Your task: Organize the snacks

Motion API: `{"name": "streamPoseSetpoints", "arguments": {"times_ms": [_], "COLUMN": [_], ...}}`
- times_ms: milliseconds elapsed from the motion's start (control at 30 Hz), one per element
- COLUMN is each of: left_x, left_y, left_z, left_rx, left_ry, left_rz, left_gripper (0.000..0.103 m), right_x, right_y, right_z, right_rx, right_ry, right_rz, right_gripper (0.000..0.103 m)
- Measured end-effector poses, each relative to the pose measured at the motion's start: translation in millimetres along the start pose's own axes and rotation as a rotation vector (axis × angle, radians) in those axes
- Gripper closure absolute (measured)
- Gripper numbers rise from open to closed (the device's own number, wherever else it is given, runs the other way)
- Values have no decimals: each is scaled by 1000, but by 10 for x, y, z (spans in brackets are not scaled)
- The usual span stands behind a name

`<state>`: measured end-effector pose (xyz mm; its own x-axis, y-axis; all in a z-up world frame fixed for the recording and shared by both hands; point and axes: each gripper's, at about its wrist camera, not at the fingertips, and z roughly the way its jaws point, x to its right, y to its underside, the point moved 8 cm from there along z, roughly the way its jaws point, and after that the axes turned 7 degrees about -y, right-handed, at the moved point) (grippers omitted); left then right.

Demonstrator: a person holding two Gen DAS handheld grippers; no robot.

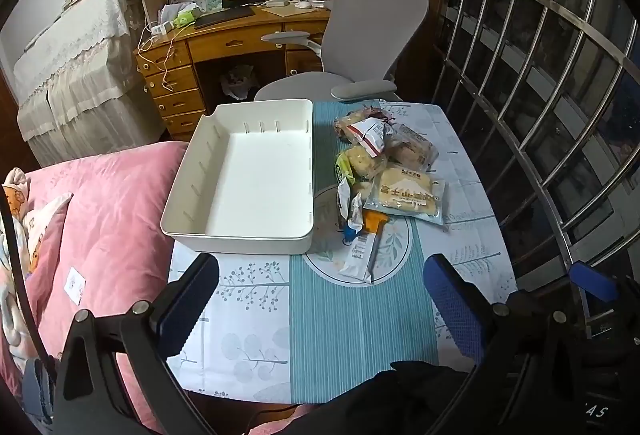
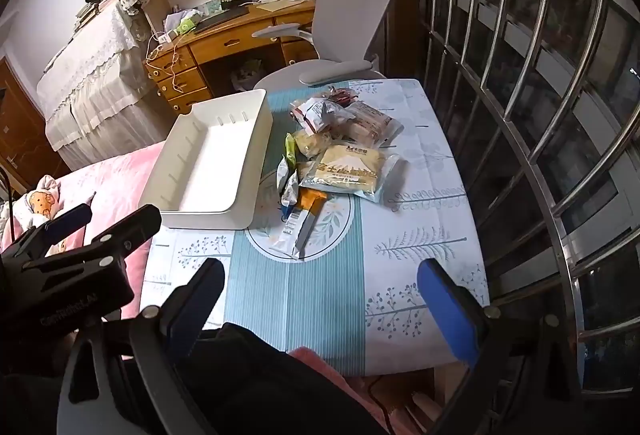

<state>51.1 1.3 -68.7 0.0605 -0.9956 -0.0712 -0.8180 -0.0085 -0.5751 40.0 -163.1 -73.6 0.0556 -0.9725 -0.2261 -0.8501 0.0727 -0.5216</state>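
The snack packets are piled just right of the empty white tray, and, being probably light, soft and slippery, should be pinched at a sealed edge by the wide-open, empty left gripper or right gripper.

Matt white plastic bin; glossy crinkled film snack packets (clear wrap); printed tablecloth, smooth.

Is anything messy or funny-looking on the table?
Yes. The snack packets lie in a jumbled heap, overlapping at odd angles, beside the white bin, which holds nothing yet. The bin also sits at the table's left edge, its corner poking out over the pink blanket. Nothing looks spilled or torn.
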Motion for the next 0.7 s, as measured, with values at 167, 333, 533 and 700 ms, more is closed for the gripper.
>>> {"name": "streamPoseSetpoints", "arguments": {"times_ms": [167, 333, 533, 700], "left_x": [0, -18, -67, -137], "left_y": [13, 27, 32, 48], "left_z": [28, 38, 73, 125], "left_rx": [-15, -17, -37, -56], "left_ry": [4, 17, 24, 37], "left_rz": [4, 0, -3, 1], "left_gripper": [1, 1, 1, 1], "right_x": [7, 10, -102, -201], "right_y": [15, -9, 20, 16], "right_z": [31, 25, 52, 61], "right_rx": [-2, 1, 10, 8], "right_ry": [3, -1, 27, 44], "right_rz": [-1, -3, -23, -21], "right_gripper": [5, 5, 5, 5]}}
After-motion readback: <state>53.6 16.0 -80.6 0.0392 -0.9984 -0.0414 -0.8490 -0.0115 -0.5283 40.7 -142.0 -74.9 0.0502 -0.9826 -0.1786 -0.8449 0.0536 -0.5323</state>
